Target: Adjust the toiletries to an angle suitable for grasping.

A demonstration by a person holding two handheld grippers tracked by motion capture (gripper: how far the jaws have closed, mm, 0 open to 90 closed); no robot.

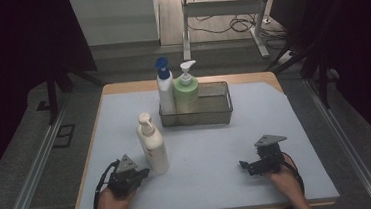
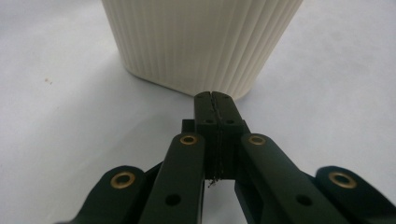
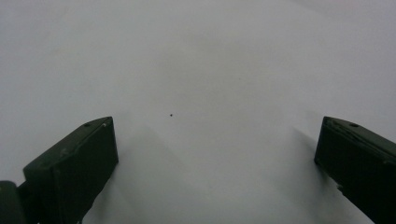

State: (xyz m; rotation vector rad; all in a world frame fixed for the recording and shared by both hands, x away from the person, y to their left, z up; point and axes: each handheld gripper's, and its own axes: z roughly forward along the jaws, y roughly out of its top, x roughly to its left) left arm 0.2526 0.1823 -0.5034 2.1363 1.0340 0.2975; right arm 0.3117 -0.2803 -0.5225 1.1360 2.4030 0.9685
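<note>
High view. The cream pump bottle (image 1: 152,144) stands upright on the pale blue mat (image 1: 212,147), at about 7 o'clock from the mat's centre, well short of the wire basket (image 1: 218,113) that sits at 12 o'clock. In the basket's left end stand a white bottle with a blue cap (image 1: 165,88) and, touching it on its right, a green pump bottle (image 1: 186,93); the right half of the basket holds nothing.

The left gripper (image 1: 144,173) lies low on the mat at 7 o'clock, its tip just beside the cream bottle's base. In the left gripper view its jaws are clenched flat against each other, with nothing between them, and the ribbed wall of the cream pump bottle (image 2: 201,42) rises directly ahead of the tips, very near.

The right gripper (image 1: 242,166) rests at 5 o'clock, well apart from all bottles. In the right gripper view its jaws stand wide and released over bare mat (image 3: 196,70).
</note>
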